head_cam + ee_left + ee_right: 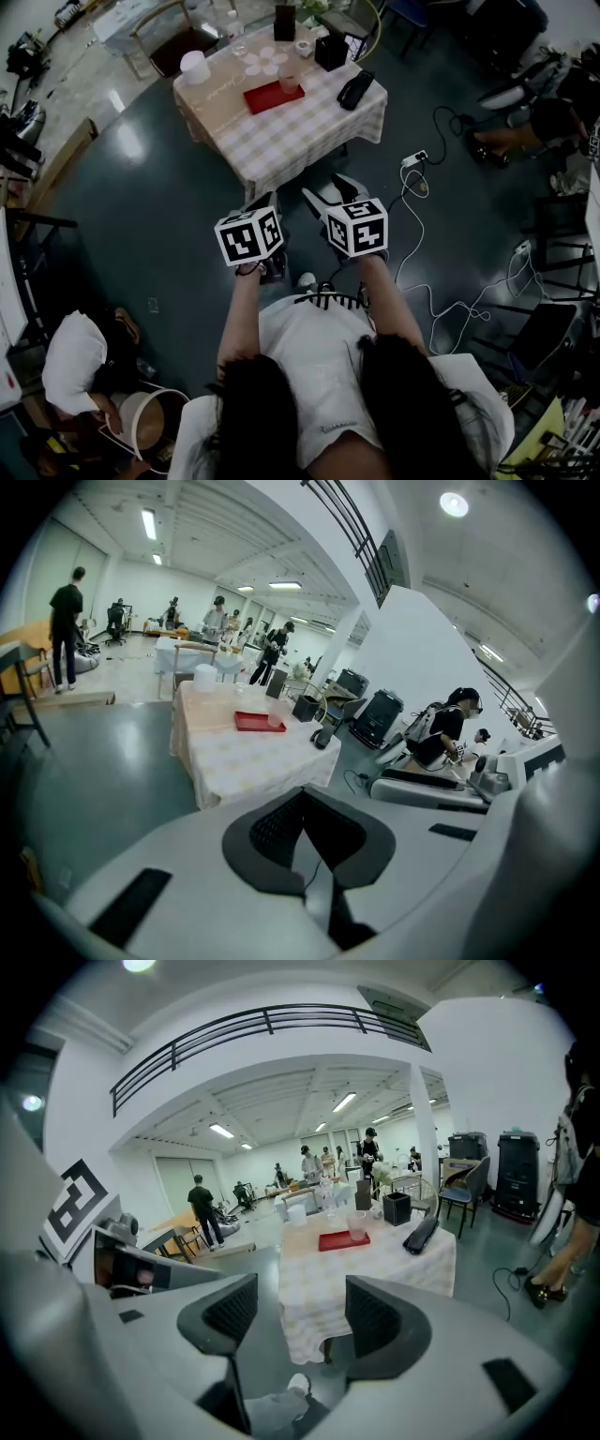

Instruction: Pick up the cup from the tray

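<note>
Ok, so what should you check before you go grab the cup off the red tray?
1. Cup standing upright on the red tray: ok.
2. Right gripper jaws apart with nothing between them: ok.
3. Left gripper out of the way, jaws together and empty: ok.
4. Close enough to reach the cup: not ok, the table is far off across the floor.
5. Whether anything is inside the cup: cannot tell from here.
</note>
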